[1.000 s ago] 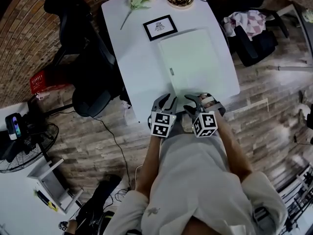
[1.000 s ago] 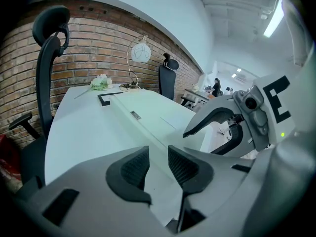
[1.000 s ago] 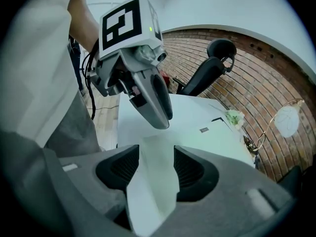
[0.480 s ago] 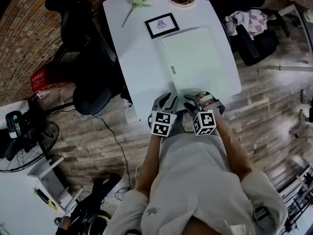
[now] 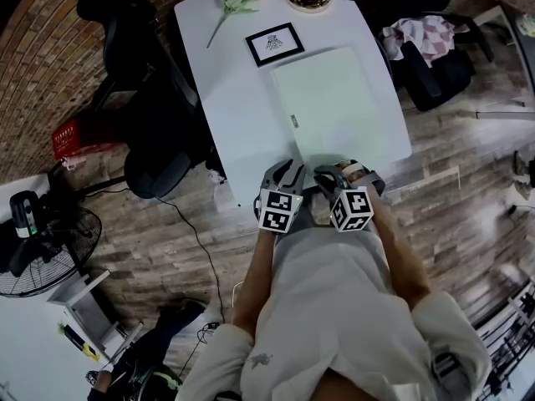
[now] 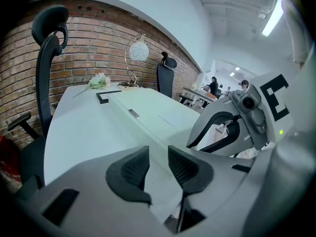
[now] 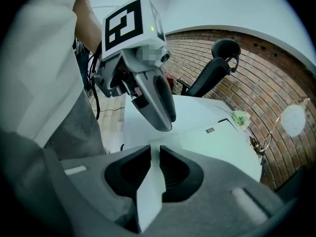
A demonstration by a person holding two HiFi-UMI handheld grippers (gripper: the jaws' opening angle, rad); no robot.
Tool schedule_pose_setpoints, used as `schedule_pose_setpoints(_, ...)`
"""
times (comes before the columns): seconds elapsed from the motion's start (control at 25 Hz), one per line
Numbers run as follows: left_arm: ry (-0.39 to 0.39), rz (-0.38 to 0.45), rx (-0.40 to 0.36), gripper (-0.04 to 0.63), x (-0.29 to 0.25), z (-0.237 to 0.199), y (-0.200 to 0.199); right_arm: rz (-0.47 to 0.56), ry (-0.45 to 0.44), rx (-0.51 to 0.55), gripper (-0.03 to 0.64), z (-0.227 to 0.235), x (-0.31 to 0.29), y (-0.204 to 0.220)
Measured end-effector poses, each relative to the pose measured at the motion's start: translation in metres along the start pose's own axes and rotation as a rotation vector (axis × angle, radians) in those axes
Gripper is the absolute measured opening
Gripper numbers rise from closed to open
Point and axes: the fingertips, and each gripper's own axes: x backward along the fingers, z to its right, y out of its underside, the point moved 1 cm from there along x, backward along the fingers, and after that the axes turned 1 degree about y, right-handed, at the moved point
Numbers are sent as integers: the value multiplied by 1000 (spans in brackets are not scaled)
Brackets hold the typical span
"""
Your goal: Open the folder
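Just clamped: right gripper point(image 7: 154, 154) jaws closed on folder point(image 5: 330, 98) near edge.
It lies flat, cover down, by the bench point(image 5: 226, 82) near right corner. Beside it, left gripper point(image 5: 282, 172) jaws slightly apart, empty. Grip looks ready to lift the cover.

We saw only the right tool point(image 7: 154, 152) change. Its jaws stood wide apart a second ago with the near edge of the folder point(image 7: 207, 144) loose between them; they have just been closing, and its pads point(image 7: 175, 174) now press on that thin pale edge from both sides. The left gripper view shows us the same thing: the right tool's jaws, spread before, are now drawn close together at the near right of the counter point(image 6: 74, 127).
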Motion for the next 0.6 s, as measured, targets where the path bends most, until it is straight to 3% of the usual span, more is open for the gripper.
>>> schedule_pose_setpoints(0.12, 4, -3, -3, 118, 0, 1, 0, 36, 11, -51, 29, 6, 7, -6)
schedule_pose_setpoints(0.6, 25, -9, -18, 119, -5, 7, 1, 72, 58, -111, 17, 14, 21, -17)
